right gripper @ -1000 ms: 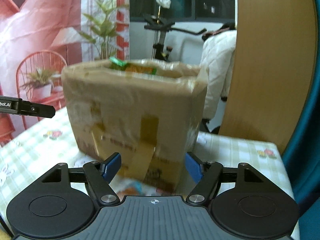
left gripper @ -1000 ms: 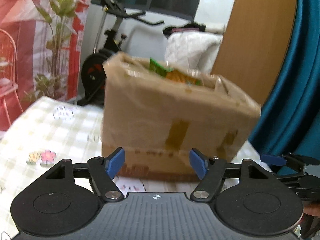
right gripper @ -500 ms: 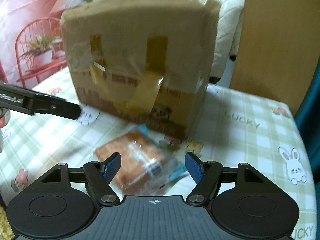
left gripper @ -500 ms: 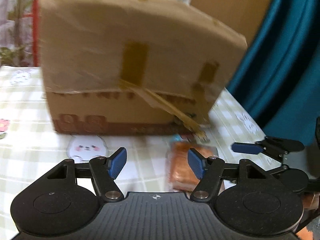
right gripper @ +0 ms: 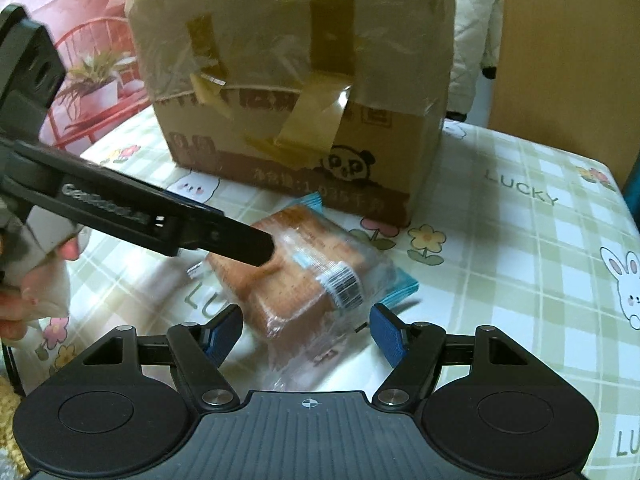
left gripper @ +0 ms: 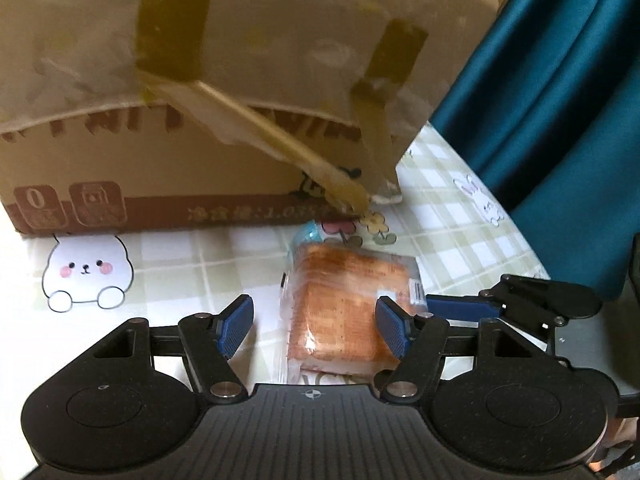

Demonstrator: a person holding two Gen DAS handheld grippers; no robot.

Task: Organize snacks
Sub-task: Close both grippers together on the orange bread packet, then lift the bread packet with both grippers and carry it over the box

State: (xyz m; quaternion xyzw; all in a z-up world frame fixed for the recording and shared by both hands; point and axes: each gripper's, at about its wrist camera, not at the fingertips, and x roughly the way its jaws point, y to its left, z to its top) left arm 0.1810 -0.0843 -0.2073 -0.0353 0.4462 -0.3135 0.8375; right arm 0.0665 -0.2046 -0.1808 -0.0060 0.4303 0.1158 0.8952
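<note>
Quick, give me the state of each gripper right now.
Left gripper: open, holding nothing; the wrapped bread packet lies between its fingers.
Right gripper: open, holding nothing, over the same packet.

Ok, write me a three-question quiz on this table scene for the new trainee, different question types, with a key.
1. True or false: the wrapped cake lies on the tablecloth in front of the cardboard box.
2. Multiple choice: the right tool is A) shut on the cake, B) open with nothing gripped, C) out of view.
3. Fill in: the animal printed near the box's lower corner is a ____.

Key:
1. True
2. B
3. Panda
</note>
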